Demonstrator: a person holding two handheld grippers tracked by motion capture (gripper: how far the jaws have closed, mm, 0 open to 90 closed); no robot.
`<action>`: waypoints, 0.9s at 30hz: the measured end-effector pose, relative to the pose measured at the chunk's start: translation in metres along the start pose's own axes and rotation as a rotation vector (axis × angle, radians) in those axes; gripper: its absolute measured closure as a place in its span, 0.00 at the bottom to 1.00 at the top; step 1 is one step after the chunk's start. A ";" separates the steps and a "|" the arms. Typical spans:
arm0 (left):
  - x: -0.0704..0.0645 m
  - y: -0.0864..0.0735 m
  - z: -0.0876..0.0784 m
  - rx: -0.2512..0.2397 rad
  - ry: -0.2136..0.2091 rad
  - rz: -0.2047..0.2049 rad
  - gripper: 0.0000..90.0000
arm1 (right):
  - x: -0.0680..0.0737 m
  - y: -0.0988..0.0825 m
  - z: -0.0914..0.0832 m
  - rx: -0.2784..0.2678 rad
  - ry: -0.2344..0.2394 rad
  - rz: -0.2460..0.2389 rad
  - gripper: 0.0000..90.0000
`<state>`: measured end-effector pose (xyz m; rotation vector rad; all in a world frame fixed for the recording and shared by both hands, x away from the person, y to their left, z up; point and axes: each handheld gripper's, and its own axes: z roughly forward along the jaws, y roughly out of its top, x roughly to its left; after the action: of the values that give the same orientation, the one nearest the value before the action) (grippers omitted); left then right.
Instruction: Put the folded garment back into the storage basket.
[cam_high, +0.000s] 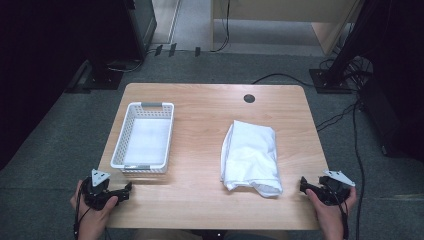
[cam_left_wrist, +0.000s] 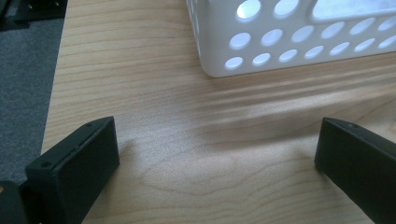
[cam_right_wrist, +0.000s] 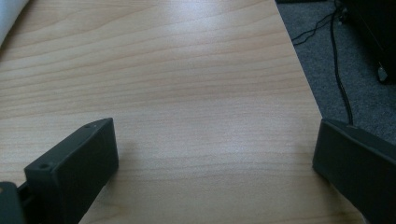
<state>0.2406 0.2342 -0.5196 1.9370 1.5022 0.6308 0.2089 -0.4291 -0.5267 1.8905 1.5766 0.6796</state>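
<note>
High view: a folded white cloth bundle (cam_high: 251, 157) is seen lying right of centre on the light wooden counter (cam_high: 200, 120), long axis running near to far. A white perforated plastic basket (cam_high: 144, 138) is seen parallel at the left. The left claw (cam_high: 125, 190) and right claw (cam_high: 303, 184) are held at the near corners, jaws apart, gripping nothing.

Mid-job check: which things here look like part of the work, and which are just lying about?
Likely in the job:
white perforated plastic basket, empty
folded white cloth
left gripper and right gripper, both open

Just around:
black cables on the grey floor
round black grommet hole in the wooden table
</note>
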 end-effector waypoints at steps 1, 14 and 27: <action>0.000 0.000 0.000 -0.001 -0.001 0.000 0.00 | 0.000 0.000 0.000 -0.001 0.001 -0.001 0.00; -0.001 -0.001 -0.001 0.000 -0.007 0.005 0.00 | -0.003 0.007 -0.020 -0.058 0.013 0.044 0.03; -0.003 -0.001 -0.001 0.000 0.005 -0.006 0.00 | 0.016 0.025 -0.027 -0.035 0.050 -0.010 0.02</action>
<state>0.2385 0.2320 -0.5198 1.9315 1.5102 0.6342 0.2097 -0.4134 -0.4898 1.8518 1.5942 0.7510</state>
